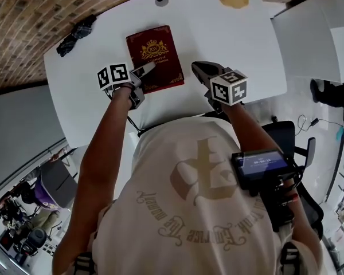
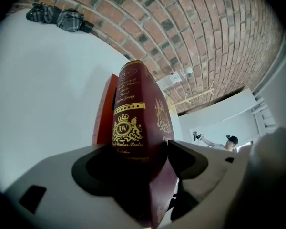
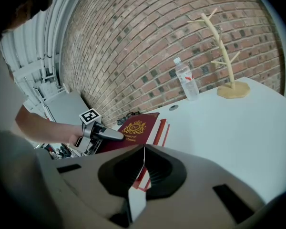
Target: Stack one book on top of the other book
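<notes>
The dark red book (image 1: 155, 59) lies flat, crest cover up, on top of a second, red-orange book (image 3: 163, 128) whose edges show just under its right side; the pair sits on the left half of the white worktop (image 1: 235, 44), in front of the person. The top book's long axis runs away from the person, leaning slightly left at the far end; its gilt-lettered spine runs down the left long edge, facing the left gripper (image 1: 143, 70). That gripper is at the book's near left corner with its jaws spread wide, the spine corner between them; one jaw reaches over the cover. The right gripper (image 1: 202, 69) hangs just right of the books, apart from them, its jaws pressed together on nothing. Farther off on the worktop are a folded umbrella (image 1: 75, 34) at the left edge, a water bottle (image 3: 186, 80) and a wooden branch stand (image 3: 224, 51) along the far side.
</notes>
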Available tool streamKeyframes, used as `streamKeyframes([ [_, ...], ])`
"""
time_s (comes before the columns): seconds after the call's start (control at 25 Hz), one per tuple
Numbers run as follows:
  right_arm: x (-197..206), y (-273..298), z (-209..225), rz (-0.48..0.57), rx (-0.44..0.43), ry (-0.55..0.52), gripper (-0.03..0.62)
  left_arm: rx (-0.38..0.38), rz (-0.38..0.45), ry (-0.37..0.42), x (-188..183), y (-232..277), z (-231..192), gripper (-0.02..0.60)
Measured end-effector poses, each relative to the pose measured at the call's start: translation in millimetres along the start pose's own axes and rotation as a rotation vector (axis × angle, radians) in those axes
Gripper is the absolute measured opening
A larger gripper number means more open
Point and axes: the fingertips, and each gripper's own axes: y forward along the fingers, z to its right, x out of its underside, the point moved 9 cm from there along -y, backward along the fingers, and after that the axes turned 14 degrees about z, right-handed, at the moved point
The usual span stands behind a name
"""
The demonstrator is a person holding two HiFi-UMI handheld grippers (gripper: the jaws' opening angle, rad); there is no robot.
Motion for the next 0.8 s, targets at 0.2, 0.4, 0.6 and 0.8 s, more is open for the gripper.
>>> streamKeyframes([
  [0.2, -0.9, 0.5, 0.6, 0.004, -0.004, 0.005, 0.021, -0.053, -0.016, 0.024, -1.5, -2.8, 2.0, 0.350],
  [0.4, -1.5, -1.5, 1.5, 0.006, -0.001, 0.013, 0.021, -0.132, -0.047, 0.101, -2.8, -4.8, 3.5, 0.356],
  [0.6, 0.5, -2.5, 4.6, 0.004, 0.007, 0.028, 0.021, -0.146, -0.046, 0.119, -3.5, -5.9, 1.8, 0.354],
  [0.8, 2.6, -4.2, 4.8, 0.007, 0.014, 0.032, 0.021, -0.141, -0.048, 0.139, -2.5, -3.1, 4.6, 0.354],
])
